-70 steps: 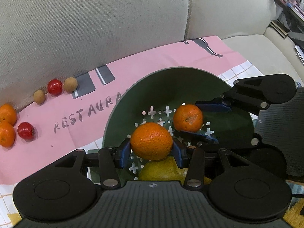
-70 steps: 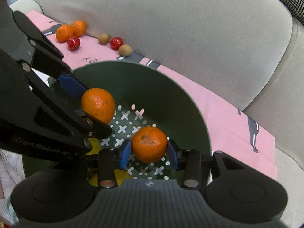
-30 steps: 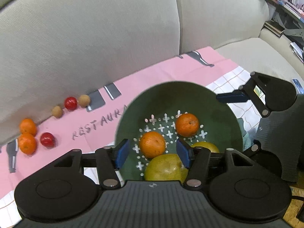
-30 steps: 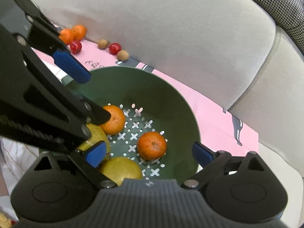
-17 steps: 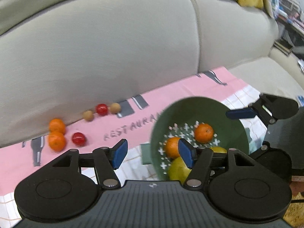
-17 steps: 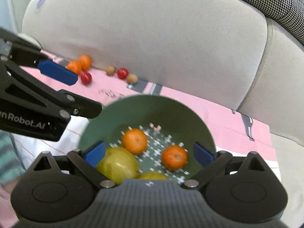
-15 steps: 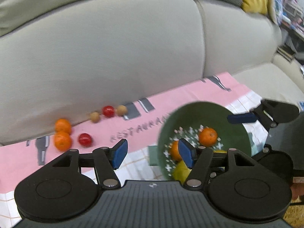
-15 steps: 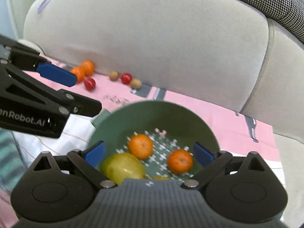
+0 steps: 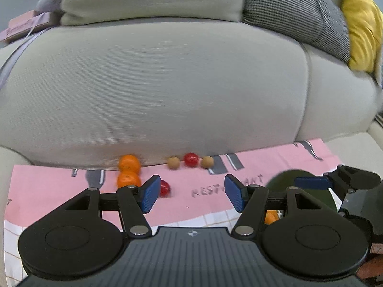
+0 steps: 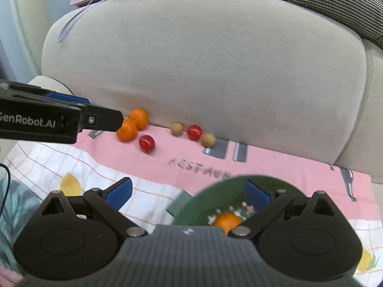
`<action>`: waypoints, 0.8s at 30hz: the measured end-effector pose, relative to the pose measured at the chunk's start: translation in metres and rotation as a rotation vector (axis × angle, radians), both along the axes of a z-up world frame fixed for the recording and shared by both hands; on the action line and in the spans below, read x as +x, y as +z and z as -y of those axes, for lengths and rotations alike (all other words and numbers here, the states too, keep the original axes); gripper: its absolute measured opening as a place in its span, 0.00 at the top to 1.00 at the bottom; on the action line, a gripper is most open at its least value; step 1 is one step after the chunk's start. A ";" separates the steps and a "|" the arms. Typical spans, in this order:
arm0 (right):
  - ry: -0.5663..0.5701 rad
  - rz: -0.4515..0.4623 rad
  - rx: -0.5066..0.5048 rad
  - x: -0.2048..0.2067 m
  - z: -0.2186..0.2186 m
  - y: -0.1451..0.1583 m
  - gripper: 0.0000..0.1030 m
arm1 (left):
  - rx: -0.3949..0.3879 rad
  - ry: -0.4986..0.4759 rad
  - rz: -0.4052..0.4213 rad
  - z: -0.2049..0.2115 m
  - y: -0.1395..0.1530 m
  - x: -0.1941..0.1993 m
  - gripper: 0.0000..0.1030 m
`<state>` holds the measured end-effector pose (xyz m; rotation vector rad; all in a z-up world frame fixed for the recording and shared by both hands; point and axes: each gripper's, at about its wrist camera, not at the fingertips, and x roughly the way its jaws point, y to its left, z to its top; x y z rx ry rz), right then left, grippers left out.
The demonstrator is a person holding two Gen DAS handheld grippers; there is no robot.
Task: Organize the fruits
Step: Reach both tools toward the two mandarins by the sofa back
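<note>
Fruits: 2 oranges (image 10: pixel 226 221) now dropped in bowl (image 10: pixel 205 191) | we are holding both grippers' fingers (image 9: pixel 149 193) apart, empty | turning toward 6 loose fruits (image 10: pixel 126 129).

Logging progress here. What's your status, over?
Left tongs and right tongs open, empty. Green bowl holds a mandarin. Two oranges, two red fruits, two brown ones loose on pink cloth. Nothing blocking.

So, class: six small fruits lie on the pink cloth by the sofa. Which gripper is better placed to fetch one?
Probably the left gripper: open, it faces the two round orange mandarins, whereas the right gripper, also open, hangs over the dark green perforated bowl.
</note>
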<state>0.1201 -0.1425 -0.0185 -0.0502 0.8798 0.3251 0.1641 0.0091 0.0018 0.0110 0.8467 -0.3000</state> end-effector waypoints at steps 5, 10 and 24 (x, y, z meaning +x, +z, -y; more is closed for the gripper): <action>0.027 0.035 0.012 0.012 -0.017 -0.001 0.08 | -0.060 0.050 0.005 -0.025 -0.007 0.011 0.30; 0.039 0.063 0.030 0.026 -0.029 -0.006 0.13 | -0.132 0.115 -0.002 -0.051 -0.021 0.023 0.30; 0.055 0.004 -0.005 0.090 -0.058 -0.043 0.28 | -0.221 0.219 -0.090 -0.086 -0.076 0.067 0.32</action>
